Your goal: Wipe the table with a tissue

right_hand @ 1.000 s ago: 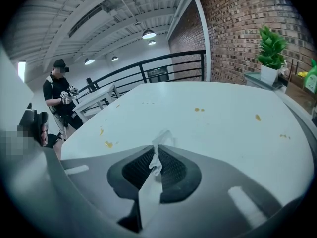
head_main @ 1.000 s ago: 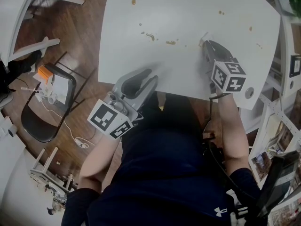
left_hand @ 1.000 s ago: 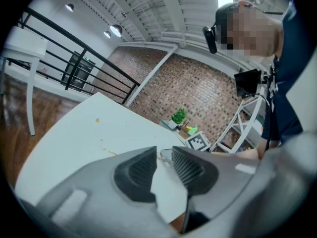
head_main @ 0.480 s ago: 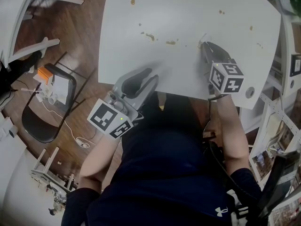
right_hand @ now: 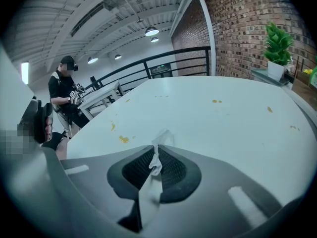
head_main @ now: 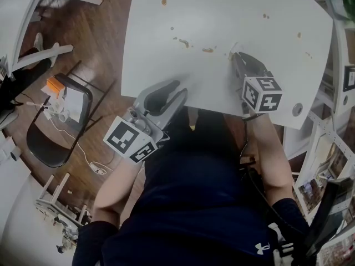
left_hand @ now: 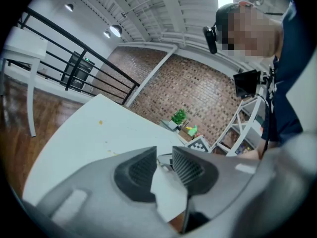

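1. The white tabletop (head_main: 233, 15) is seen from above.
2. The left gripper (head_main: 178, 88) is held over the near edge, its jaws narrowly parted and empty.
3. The right gripper (head_main: 237, 57) is closed on the tissue (right_hand: 159, 139), pinched at the jaw tips.
4. Brownish stains (head_main: 208, 50) are noted just beside the tissue.

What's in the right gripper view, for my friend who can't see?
The right gripper has its jaws shut on a white tissue, with a white table dotted with orange-brown spots ahead. A brick wall and a potted plant stand beyond.
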Motion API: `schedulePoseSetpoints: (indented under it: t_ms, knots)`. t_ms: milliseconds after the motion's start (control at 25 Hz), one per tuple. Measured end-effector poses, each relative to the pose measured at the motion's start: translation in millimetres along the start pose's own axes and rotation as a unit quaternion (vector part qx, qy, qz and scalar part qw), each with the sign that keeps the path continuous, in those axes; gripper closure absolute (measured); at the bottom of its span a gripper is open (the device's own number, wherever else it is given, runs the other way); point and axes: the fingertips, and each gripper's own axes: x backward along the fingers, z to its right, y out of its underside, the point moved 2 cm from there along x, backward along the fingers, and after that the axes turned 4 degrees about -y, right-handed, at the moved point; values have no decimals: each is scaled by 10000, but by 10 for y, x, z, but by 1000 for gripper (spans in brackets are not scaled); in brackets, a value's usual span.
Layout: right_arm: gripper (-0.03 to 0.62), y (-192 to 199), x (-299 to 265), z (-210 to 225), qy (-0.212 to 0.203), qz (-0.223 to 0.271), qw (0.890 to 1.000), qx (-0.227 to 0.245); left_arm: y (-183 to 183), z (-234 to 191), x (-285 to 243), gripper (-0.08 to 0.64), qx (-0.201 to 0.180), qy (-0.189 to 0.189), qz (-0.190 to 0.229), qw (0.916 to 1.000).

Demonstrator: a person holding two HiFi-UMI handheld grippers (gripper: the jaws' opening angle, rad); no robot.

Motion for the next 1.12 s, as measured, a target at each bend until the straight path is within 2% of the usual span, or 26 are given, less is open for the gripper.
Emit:
schedulePoseSetpoints:
  t_ms: [840,1120]
  knots:
    - [565,-35,-137,-228,50,-24,9999,84,-11,-222,259,462,79,-97,80,9999]
    - [565,-29,-183,-353,-73,-46,9999,114,-23,-228,280,462,79,-91,88,9999]
